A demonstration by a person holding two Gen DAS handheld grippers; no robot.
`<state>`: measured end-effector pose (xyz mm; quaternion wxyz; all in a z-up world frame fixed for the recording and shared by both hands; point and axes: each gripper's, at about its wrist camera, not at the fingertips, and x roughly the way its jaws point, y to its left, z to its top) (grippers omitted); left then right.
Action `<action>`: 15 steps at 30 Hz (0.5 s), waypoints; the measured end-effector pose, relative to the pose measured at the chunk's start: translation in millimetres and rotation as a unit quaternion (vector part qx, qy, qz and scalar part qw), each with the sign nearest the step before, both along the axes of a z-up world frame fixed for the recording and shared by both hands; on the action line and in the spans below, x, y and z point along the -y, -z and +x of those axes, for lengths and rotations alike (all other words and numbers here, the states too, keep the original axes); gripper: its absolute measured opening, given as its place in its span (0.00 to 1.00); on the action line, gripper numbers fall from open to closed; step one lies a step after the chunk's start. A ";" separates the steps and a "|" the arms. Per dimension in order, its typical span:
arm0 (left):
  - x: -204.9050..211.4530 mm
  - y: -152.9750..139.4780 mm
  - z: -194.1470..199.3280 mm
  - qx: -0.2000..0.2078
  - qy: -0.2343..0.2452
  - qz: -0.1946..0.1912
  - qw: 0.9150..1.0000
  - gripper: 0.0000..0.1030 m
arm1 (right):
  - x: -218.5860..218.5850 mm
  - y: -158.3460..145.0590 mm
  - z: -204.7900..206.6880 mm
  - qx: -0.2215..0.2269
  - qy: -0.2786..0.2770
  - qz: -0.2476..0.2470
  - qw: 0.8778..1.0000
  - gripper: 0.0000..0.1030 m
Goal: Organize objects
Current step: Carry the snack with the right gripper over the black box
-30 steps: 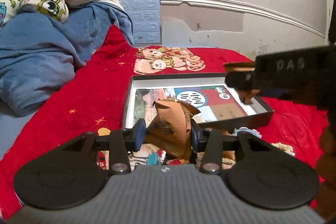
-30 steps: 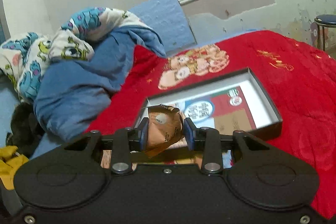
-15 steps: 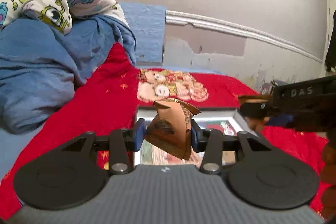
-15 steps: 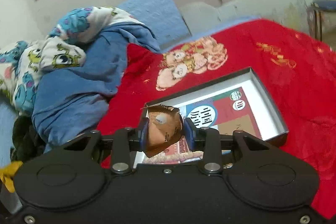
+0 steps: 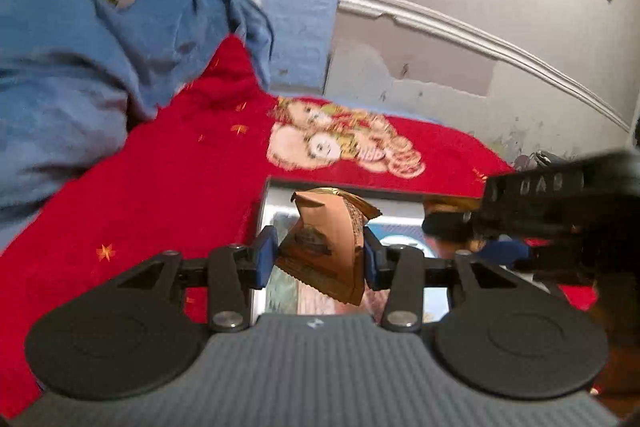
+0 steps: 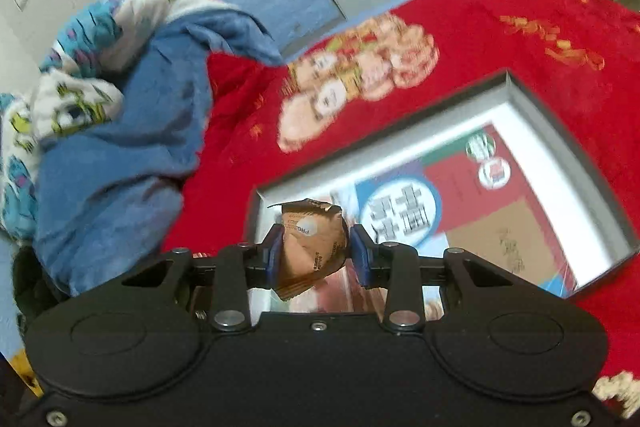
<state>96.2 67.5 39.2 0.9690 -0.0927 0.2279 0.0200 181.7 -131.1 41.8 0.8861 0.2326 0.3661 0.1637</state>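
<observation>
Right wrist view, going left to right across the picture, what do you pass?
Cartoon-print quilt → blue blanket → brown snack packet held in the right gripper → open box on the red bedspread.

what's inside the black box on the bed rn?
Inside the black box: a flat printed sheet covering its floor, no loose items visible. The near-left corner is hidden behind the right gripper and its brown snack packet.

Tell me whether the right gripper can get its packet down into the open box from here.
Probably yes: the right gripper, shut on its brown packet, is above the box, whose open floor looks free beneath it.
</observation>
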 end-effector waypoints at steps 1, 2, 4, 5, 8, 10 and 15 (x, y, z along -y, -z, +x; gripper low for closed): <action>-1.8 3.5 0.7 -0.005 -0.002 0.000 1.000 0.46 | -3.4 5.7 1.0 -0.005 -0.002 -0.006 1.000 0.33; -3.4 6.9 1.5 -0.012 -0.004 0.001 1.000 0.46 | -6.1 11.5 2.5 -0.011 -0.007 -0.010 1.000 0.33; -7.6 13.0 2.2 -0.026 -0.007 -0.006 1.000 0.46 | -8.7 18.4 3.6 -0.019 -0.011 -0.007 1.000 0.33; -9.6 15.4 2.9 -0.030 -0.008 -0.009 0.999 0.46 | -8.9 21.0 3.0 -0.022 -0.012 -0.005 1.000 0.33; -11.3 20.9 4.5 -0.043 0.002 -0.019 0.999 0.46 | -10.4 25.8 0.1 -0.029 -0.013 -0.007 0.999 0.33; -7.2 24.6 4.7 -0.052 0.011 -0.015 0.998 0.46 | -10.9 28.3 -1.7 -0.032 -0.019 -0.011 0.999 0.33; 4.7 33.9 8.8 -0.075 0.018 0.007 0.997 0.46 | -15.3 36.8 -1.5 -0.041 -0.030 -0.021 0.998 0.33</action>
